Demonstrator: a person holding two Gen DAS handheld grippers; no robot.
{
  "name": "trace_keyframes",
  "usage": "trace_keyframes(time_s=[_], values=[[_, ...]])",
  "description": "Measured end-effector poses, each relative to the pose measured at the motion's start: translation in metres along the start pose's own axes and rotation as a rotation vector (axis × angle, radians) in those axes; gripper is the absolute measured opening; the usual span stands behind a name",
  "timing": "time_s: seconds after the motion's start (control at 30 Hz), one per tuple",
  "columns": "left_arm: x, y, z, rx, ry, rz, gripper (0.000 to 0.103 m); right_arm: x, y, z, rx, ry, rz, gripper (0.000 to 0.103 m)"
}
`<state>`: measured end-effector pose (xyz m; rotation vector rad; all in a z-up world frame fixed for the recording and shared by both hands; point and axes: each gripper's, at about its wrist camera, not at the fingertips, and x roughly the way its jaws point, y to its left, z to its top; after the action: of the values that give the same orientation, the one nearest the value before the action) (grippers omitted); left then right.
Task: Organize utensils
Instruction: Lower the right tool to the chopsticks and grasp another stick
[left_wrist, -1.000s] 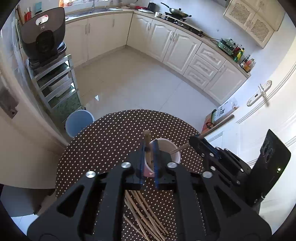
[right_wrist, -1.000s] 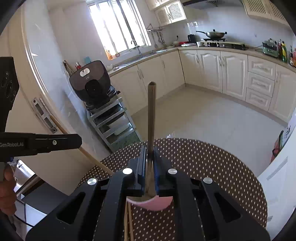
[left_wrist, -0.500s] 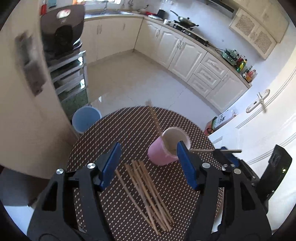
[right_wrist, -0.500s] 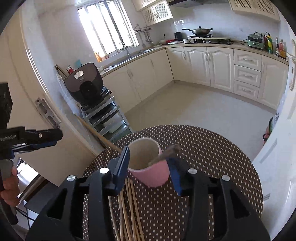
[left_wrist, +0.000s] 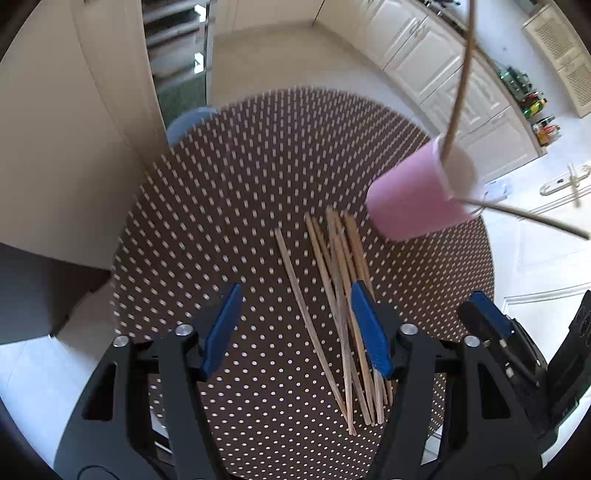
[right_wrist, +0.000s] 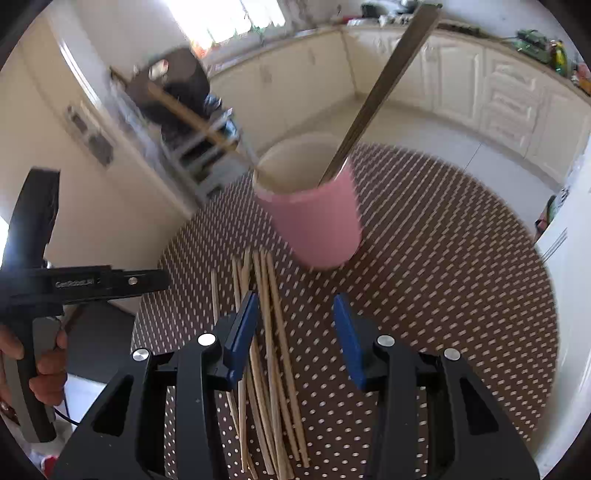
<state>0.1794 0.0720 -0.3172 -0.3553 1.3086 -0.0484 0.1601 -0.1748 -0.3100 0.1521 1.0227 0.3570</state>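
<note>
A pink cup (left_wrist: 417, 195) stands on the round dotted table (left_wrist: 240, 192) with two chopsticks (left_wrist: 458, 92) leaning out of it; the cup also shows in the right wrist view (right_wrist: 317, 225). Several loose wooden chopsticks (left_wrist: 340, 291) lie in a bundle on the table in front of the cup, and show in the right wrist view (right_wrist: 266, 350) too. My left gripper (left_wrist: 295, 328) is open and empty, low over the bundle. My right gripper (right_wrist: 295, 332) is open and empty, just behind the cup, its left finger over the bundle.
The table's edge (right_wrist: 532, 295) curves close on the right. A blue stool (left_wrist: 188, 123) stands past the table's far side. A metal rack (right_wrist: 199, 144) and white kitchen cabinets (right_wrist: 498, 96) lie beyond. The right gripper's body (left_wrist: 517, 354) shows at the left view's lower right.
Both grippers let go of their chopsticks into the cup, opened, and drew back and down toward the loose bundle.
</note>
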Motion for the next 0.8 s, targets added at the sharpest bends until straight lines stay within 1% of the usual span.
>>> trace_keyframes(time_s=[0.03, 0.1, 0.17, 0.23, 0.3, 0.4, 0.5, 0.7, 0.8], values=[[0.005, -0.001, -0.001, 0.001, 0.007, 0.006, 0.058, 0.009, 0.003, -0.002, -0.015, 0.029, -0.001, 0.04], [0.021, -0.002, -0.001, 0.007, 0.031, 0.03, 0.052, 0.022, 0.005, -0.005, -0.032, 0.068, -0.005, 0.04], [0.033, 0.0, 0.001, 0.004, 0.046, 0.047, 0.049, 0.034, 0.005, -0.004, -0.041, 0.108, -0.01, 0.04], [0.043, 0.004, 0.0, 0.0, 0.055, 0.068, 0.045, 0.043, 0.003, -0.003, -0.043, 0.127, -0.016, 0.039], [0.054, 0.004, 0.003, -0.012, 0.069, 0.09, 0.038, 0.052, 0.003, -0.001, -0.051, 0.153, -0.013, 0.037], [0.066, -0.002, 0.004, 0.01, 0.059, 0.139, 0.037, 0.067, 0.004, 0.002, -0.076, 0.192, -0.015, 0.035], [0.073, -0.009, 0.007, 0.014, 0.053, 0.143, 0.037, 0.081, 0.006, 0.006, -0.108, 0.231, -0.024, 0.032], [0.081, -0.028, 0.014, 0.082, 0.044, 0.216, 0.037, 0.101, 0.013, 0.015, -0.143, 0.265, -0.007, 0.028], [0.085, -0.038, 0.015, 0.116, 0.042, 0.238, 0.036, 0.111, 0.02, 0.019, -0.182, 0.28, -0.025, 0.027]])
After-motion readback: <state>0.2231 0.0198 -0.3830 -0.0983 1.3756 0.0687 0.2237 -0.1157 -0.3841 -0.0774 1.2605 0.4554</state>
